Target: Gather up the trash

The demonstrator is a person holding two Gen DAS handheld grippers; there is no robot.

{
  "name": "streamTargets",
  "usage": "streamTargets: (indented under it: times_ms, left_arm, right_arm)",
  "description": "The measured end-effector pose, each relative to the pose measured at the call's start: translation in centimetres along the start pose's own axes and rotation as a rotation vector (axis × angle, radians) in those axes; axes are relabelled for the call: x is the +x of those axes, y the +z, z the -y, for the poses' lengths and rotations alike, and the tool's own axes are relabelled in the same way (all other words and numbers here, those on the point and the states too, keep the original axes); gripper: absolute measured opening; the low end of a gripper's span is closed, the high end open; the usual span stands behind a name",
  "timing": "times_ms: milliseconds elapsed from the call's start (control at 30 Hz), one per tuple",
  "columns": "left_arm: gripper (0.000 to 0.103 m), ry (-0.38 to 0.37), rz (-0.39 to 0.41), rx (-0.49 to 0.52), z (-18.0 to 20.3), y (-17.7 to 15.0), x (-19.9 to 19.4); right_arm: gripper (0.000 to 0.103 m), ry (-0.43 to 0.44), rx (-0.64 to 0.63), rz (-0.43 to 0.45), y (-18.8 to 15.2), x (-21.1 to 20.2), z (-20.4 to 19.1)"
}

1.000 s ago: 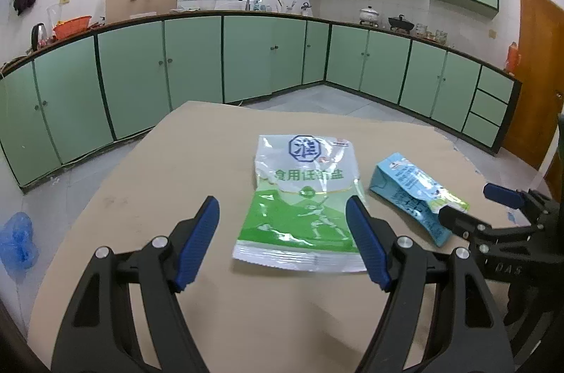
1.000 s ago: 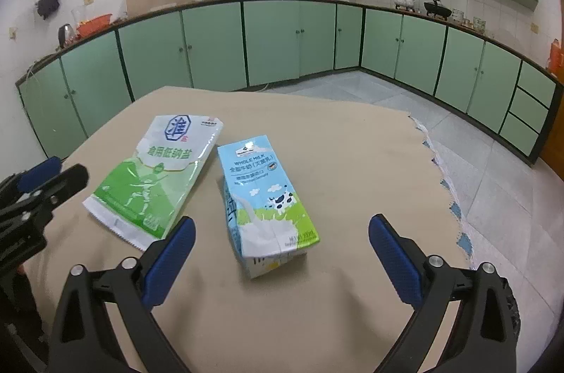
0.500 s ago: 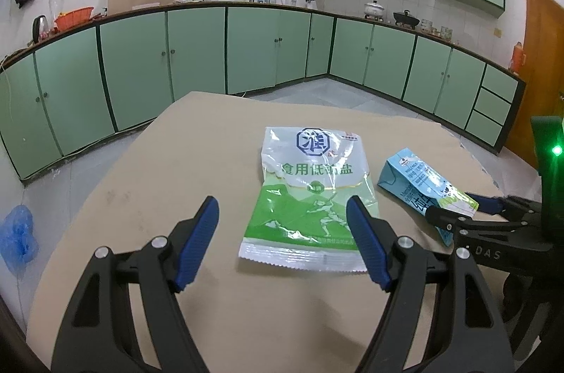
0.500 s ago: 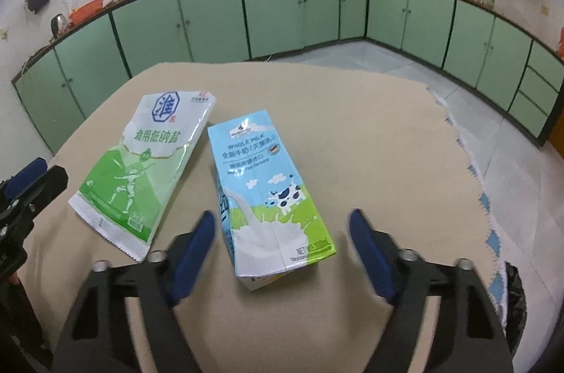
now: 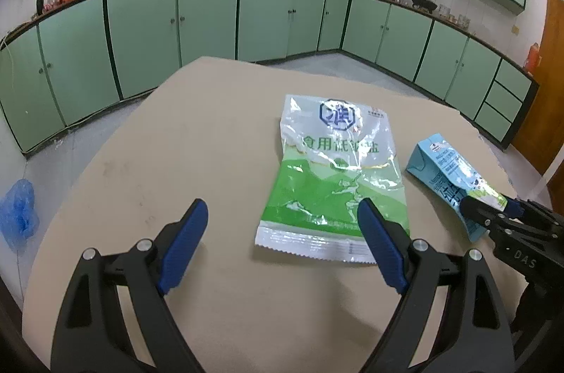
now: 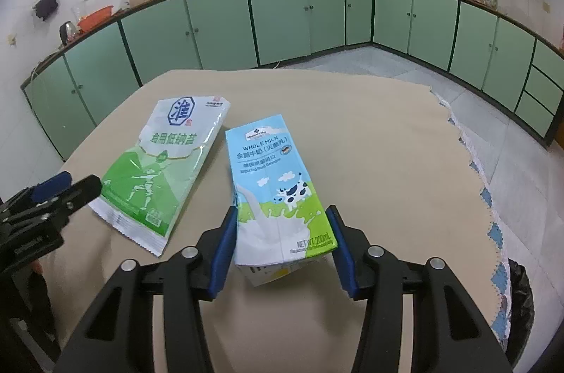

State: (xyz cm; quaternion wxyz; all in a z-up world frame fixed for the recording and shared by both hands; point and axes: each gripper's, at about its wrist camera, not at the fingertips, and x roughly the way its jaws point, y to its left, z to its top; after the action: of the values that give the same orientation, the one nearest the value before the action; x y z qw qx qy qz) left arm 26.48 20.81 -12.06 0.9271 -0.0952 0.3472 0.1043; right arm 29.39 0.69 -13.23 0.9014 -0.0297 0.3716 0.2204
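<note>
**Right gripper closing on the carton, left still short of the bag**

The right gripper (image 6: 280, 248) straddles the near end of the milk carton (image 6: 276, 193), and its jaws are closing. In the right wrist view the blue pads sit at both sides of the carton's base, touching or all but touching; I cannot tell whether they press yet. The carton lies flat on the table (image 6: 370, 144), its long axis running from the gripper toward 12 o'clock, leaning slightly to 11. So the jaws cross its short width, which looks the right way to pinch it.

The salt bag (image 5: 338, 179) lies just beside the carton, at its 9 to 10 o'clock in the right wrist view. From the left gripper (image 5: 282, 246) the bag is at 1 o'clock, long axis pointing away, near edge between the fingertips but off to the right one. That gripper is wide and opening, with only the bag's near corner between its jaws. The left hand is plainly the nearer one for the bag.

The carton is stiff printed card, box-shaped, likely to dent if squeezed hard. The bag is thin glossy film, flat and crinkled, with a serrated seal at its near edge; lying flat, it may be awkward to lift. The table covering is matt tan cloth.
</note>
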Motion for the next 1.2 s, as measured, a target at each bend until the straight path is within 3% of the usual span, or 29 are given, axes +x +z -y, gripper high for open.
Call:
streamTargets:
  times_ms: [167, 267, 433, 467, 667, 800, 867, 933, 1100, 1200]
  left_arm:
    - [0.079, -0.001, -0.047, 0.024, 0.3, 0.1, 1.0]
    - [0.064, -0.013, -0.086, 0.043, 1.0, 0.1, 1.7]
    - [0.003, -0.026, -0.113, 0.062, 1.4, -0.1, 2.5]
    - [0.0, -0.026, -0.107, 0.064, 1.5, -0.1, 2.4]
    - [0.0, -0.035, -0.023, 0.058, 1.4, -0.1, 0.8]
    - [0.0, -0.042, -0.039, 0.045, 1.1, -0.1, 1.0]
    - [0.014, -0.037, -0.046, 0.032, 0.9, 0.0, 1.1]
    - [0.065, -0.026, -0.055, 0.035, 0.9, 0.2, 1.5]
    - [0.066, -0.02, -0.102, 0.045, 1.1, 0.1, 2.8]
    - [0.068, -0.037, -0.149, 0.002, 0.4, 0.2, 3.9]
  right_arm:
    - [0.049, -0.003, 0.0, 0.012, -0.1, -0.3, 0.0]
    - [0.049, -0.005, 0.002, 0.014, -0.2, -0.4, 0.1]
    - [0.049, -0.009, -0.004, 0.02, -0.3, -0.5, -0.1]
    - [0.049, -0.01, -0.006, 0.021, -0.4, -0.5, -0.1]
    - [0.049, -0.012, -0.012, 0.031, -0.6, -0.8, -0.1]
    - [0.049, -0.011, -0.009, 0.03, -0.7, -1.0, 0.0]
    - [0.049, -0.011, -0.007, 0.028, -0.6, -0.9, 0.1]
    - [0.049, -0.011, -0.008, 0.026, -0.6, -0.9, 0.1]
    - [0.049, -0.013, -0.026, 0.024, -0.6, -0.8, -0.2]
    - [0.048, -0.011, -0.027, 0.023, -0.7, -0.8, -0.3]
